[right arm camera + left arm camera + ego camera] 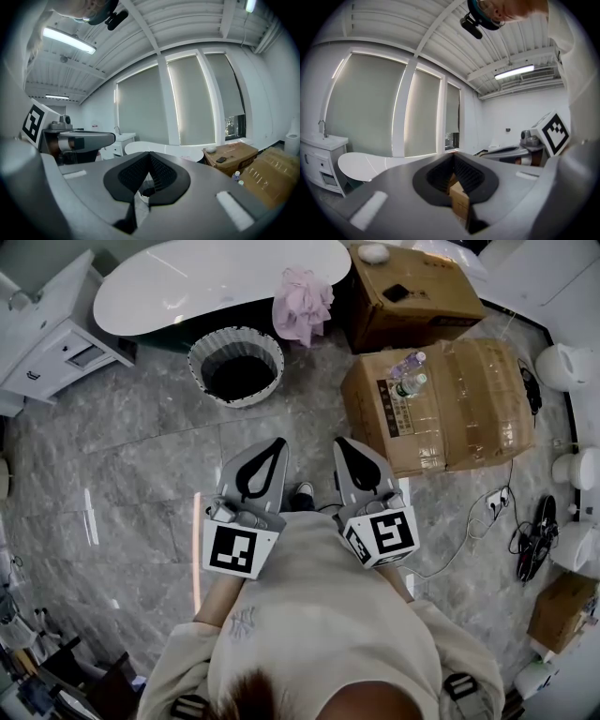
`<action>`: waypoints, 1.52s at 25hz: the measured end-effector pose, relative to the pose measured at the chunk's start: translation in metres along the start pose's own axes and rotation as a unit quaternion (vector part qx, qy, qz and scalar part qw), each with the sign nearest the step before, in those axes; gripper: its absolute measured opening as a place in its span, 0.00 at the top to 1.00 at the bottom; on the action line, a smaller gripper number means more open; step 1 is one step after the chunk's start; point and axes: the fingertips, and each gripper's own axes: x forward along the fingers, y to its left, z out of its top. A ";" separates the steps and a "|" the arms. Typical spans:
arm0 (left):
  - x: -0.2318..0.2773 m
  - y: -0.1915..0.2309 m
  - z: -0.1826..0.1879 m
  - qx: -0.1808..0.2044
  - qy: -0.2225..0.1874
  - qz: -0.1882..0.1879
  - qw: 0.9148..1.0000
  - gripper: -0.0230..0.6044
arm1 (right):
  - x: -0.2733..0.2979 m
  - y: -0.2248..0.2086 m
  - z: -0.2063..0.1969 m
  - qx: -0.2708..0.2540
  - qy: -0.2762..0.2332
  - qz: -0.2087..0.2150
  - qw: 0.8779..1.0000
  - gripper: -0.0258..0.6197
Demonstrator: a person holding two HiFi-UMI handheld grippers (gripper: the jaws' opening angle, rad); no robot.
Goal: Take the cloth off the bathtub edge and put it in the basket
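The pink cloth (302, 304) lies bunched on the rim of the white bathtub (187, 282), at about 12 o'clock from the person in the head view. It hangs a little over the edge. The ribbed white basket (234, 333) stands on the floor (122, 465) just beside the tub, at about 8 o'clock from the cloth. Its dark inside shows nothing pink.

By this layout the task has not begun. The cloth is not yet lifted, and the reach, the grasp, the carry and the drop into the basket are all left to do.

Both tools sit low and close to the person's body, side by side, well apart from the cloth, with forearms tucked in. The left hand-held gripper (276, 442) points toward 12 o'clock. Its own view shows the jaws together with nothing caught between them, only a cardboard box seen through the gap behind the tips. The right hand-held gripper (341, 442) points toward 11 o'clock. Its jaws are likewise closed and empty, aimed across the room at the tub.

At about 1 o'clock from the person are cardboard boxes (459, 418), with two bottles (410, 364) on the nearer one
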 end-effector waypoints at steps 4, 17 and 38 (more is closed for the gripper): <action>0.001 -0.006 -0.004 -0.005 0.006 0.004 1.000 0.89 | -0.010 -0.012 -0.006 0.004 0.002 -0.008 1.000 0.96; 0.014 0.009 -0.002 -0.010 0.013 0.028 0.999 0.89 | -0.011 -0.044 -0.012 0.019 0.014 -0.032 0.999 0.96; 0.112 0.122 0.002 -0.011 0.022 -0.010 1.000 0.89 | 0.107 -0.091 0.008 0.021 0.036 -0.091 0.995 0.96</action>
